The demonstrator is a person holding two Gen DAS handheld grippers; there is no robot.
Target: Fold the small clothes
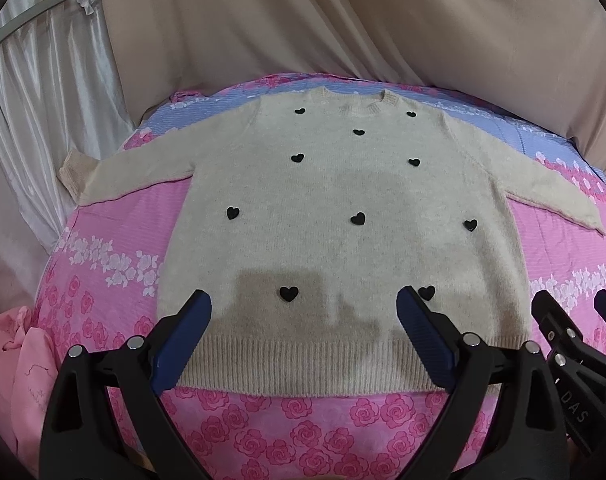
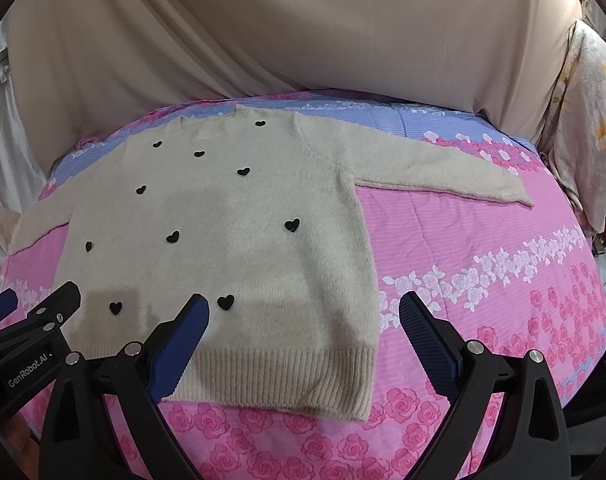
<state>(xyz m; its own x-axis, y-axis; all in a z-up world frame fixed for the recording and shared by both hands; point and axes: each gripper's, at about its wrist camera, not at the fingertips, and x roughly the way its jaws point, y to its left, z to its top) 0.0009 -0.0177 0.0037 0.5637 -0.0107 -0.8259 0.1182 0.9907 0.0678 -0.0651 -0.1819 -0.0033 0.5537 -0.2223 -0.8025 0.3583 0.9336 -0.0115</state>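
Observation:
A cream knit sweater (image 1: 335,200) with black hearts lies flat, front up, on a pink rose-print bed cover (image 1: 103,248), sleeves spread to both sides. It also shows in the right wrist view (image 2: 231,220). My left gripper (image 1: 305,312) is open and empty, hovering over the sweater's ribbed hem (image 1: 303,364). My right gripper (image 2: 305,312) is open and empty above the hem's right corner (image 2: 355,384). The right gripper also shows at the right edge of the left wrist view (image 1: 571,308); the left gripper shows at the left edge of the right wrist view (image 2: 39,300).
Beige curtains (image 1: 343,20) hang behind the bed. A pink garment (image 1: 19,360) lies at the bed's left edge. A floral pillow or quilt (image 2: 587,120) stands at the right. The cover (image 2: 483,280) has a blue band at the far side.

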